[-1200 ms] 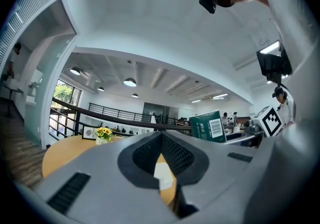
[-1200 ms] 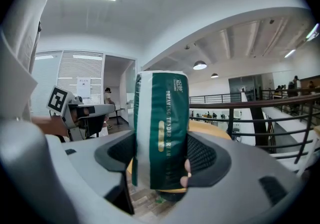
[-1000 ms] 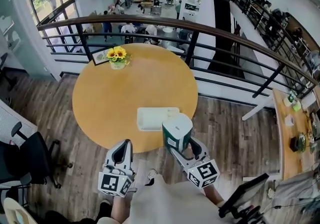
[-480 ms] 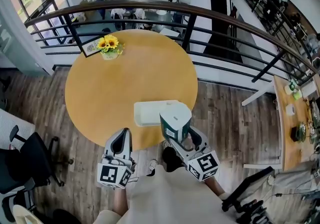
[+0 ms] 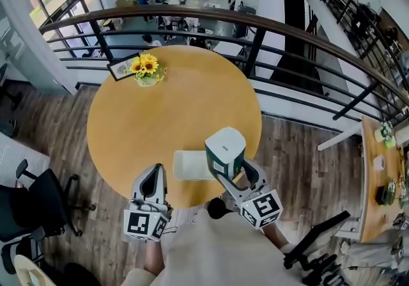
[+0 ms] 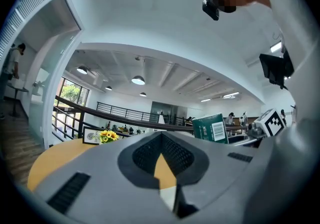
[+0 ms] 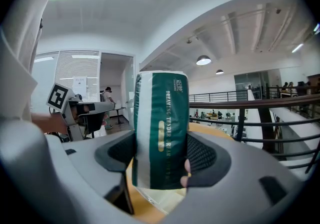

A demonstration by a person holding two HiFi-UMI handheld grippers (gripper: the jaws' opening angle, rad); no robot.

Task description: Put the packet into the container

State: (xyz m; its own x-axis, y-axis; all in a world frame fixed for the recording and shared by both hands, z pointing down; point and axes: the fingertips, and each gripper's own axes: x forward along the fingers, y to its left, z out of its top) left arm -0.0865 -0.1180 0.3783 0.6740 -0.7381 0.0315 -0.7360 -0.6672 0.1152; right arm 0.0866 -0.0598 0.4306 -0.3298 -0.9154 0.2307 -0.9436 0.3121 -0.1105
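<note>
Clamping onto the lower part of the packet, the right gripper is pressed against both of its sides. The packet is held upright, its long axis vertical and its white end turned up toward the head camera. Dark green and white panels are seen on it, and white lettering is printed down its length from top to bottom: "DREAMING TENDER" can be read, the rest only partly. A barcode label is shown on another face in the left gripper view.

In the head view the packet is seen over the right end of the white container, which is laid at the 6 o'clock edge of the round wooden table.

The left gripper is held at about 7 o'clock from the container, its jaws closed together with nothing between them.

A pot of sunflowers and a framed picture are placed at the table's 11 o'clock edge.
</note>
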